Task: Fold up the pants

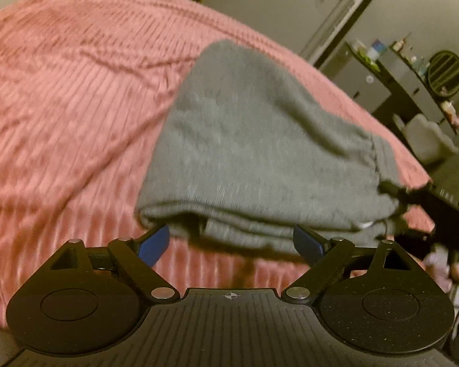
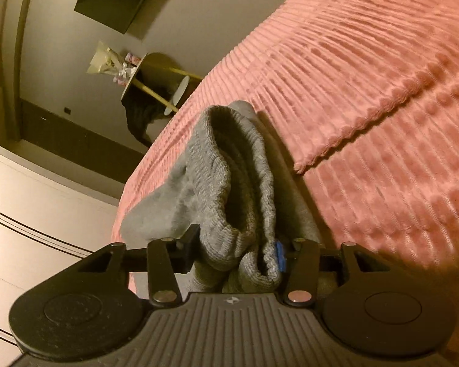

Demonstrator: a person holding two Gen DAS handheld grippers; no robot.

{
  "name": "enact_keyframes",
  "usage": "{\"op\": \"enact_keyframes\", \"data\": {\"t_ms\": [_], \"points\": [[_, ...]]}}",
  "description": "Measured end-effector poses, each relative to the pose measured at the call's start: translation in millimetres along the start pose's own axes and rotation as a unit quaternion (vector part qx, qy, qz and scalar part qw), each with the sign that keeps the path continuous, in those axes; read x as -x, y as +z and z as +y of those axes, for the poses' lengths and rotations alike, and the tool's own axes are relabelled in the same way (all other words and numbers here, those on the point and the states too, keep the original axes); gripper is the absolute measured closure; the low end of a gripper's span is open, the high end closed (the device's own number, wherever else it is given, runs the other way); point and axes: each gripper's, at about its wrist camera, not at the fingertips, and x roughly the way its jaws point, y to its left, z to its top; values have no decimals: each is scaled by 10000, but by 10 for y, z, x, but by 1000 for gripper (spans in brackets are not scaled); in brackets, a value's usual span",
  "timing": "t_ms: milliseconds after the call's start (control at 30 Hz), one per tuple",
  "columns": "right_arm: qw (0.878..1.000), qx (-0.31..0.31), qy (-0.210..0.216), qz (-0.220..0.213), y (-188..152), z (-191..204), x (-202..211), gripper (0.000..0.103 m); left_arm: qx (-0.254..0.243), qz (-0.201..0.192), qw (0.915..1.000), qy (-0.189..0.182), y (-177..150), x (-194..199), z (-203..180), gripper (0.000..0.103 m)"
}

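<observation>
The gray pants point(image 1: 260, 140) lie folded on the pink ribbed bedspread point(image 1: 76, 91). The left gripper point(image 1: 231, 241), fingers spread wide, sits at their near folded edge. The right gripper point(image 2: 234, 253) pinches the ribbed waistband point(image 2: 226, 202); a round side table point(image 2: 156, 82) stands beyond the bedspread

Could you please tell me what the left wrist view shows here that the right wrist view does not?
Only the left wrist view shows the open left gripper facing the folded edge of the grey pants, and a dark shelf unit. Only the right wrist view shows the right gripper shut on the ribbed waistband, plus a small round table. Both show the pink bedspread.
</observation>
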Motion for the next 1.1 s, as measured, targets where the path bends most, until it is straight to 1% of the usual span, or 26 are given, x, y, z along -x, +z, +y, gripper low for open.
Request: {"op": "enact_keyframes", "data": {"t_ms": [33,100,133,167,200,267,333,367,400,433,467,500,567,633,767,833,867,900,933,1000,1033,1067,1100], "points": [[10000,-70,36,24,3,-26,0,50,26,-14,10000,25,4,-17,4,15],[9998,-190,82,28,13,-38,-48,50,150,-111,9998,-112,32,-72,36,18],[9996,-264,110,31,14,-52,-68,49,235,-43,9996,-120,46,-136,56,22],[9992,-358,145,26,13,-61,-74,49,288,67,9995,-144,58,-211,67,28],[9989,-419,194,14,10,-78,-67,49,298,143,9992,-203,52,-278,62,29],[9980,-550,314,8,12,-74,-66,49,269,235,9992,-204,47,-379,53,29],[9973,-608,417,30,-4,-115,-74,40,276,191,9992,-233,71,-430,55,28],[9972,-591,441,124,-6,-115,-111,39,362,145,9989,-278,84,-437,78,33],[9974,-551,425,207,-7,-127,-120,38,470,95,9984,-310,96,-438,105,44],[9981,-450,356,227,-13,-91,-127,42,534,68,9980,-333,102,-442,133,47],[9993,-235,212,205,-22,-25,-116,48,600,25,9975,-365,104,-434,159,55],[9998,-5,91,178,-30,32,-112,57,635,-54,9972,-383,101,-410,173,69],[9989,466,-75,67,-62,193,-45,59,670,-311,9965,-393,110,-318,172,79],[9963,844,-128,-124,-97,365,57,61,608,-562,9958,-383,106,-209,157,81],[9925,1089,60,-556,-112,592,280,61,276,-983,9942,-331,65,-19,52,82],[9918,1088,181,-643,-120,589,350,61,166,-1071,9938,-251,61,17,26,83],[9919,1087,144,-637,-136,552,345,61,106,-1084,9940,-116,53,17,22,85],[9922,1095,35,-597,-131,500,325,61,100,-1047,9945,29,57,1,30,92],[9928,1070,-123,-526,-148,425,275,61,121,-985,9948,222,59,-22,53,92],[9952,776,-571,-181,-174,217,88,61,200,-829,9960,282,67,-68,84,92],[9959,501,-747,22,-169,105,11,60,102,-808,9963,286,60,-65,57,92],[9975,283,-646,45,-144,44,13,60,-52,-809,9961,341,52,-49,10,91],[9975,365,-598,29,-119,71,37,59,-203,-786,9959,400,45,-22,-38,87]]}}
